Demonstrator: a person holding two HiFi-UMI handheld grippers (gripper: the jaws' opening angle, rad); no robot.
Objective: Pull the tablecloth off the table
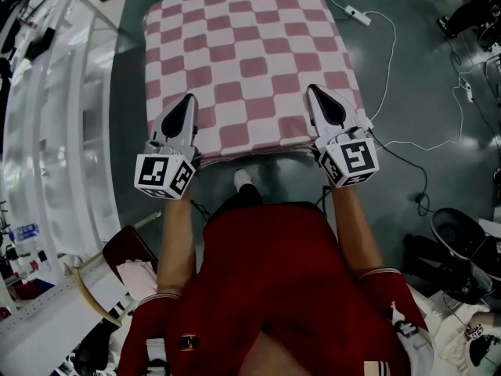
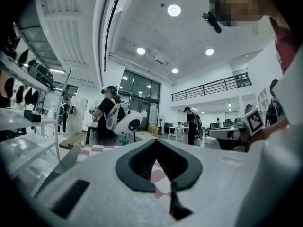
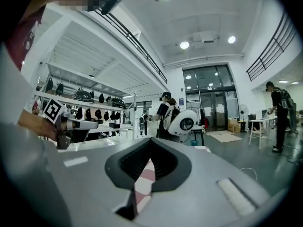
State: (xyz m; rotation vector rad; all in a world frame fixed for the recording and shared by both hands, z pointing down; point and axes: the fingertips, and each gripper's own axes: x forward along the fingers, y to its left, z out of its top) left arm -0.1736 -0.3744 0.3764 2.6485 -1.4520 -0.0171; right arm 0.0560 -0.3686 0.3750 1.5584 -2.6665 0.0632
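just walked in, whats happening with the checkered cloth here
A person in a red top stands at the near end of a pink-and-white checkered tablecloth, a gripper in each hand. The left gripper and the right gripper are each shut on the cloth by its near edge, one toward each corner. The cloth lies spread flat over the table, which it hides from view, and is not yet pulled off.

TABLE: I am seeing a pink-and-white checked tablecloth (image 1: 250, 61) lying spread over its whole top, hiding it | FLOOR: grey floor (image 1: 415, 84) is carrying a white power strip (image 1: 358, 16) and a white cable (image 1: 389, 61) trailing beside the table
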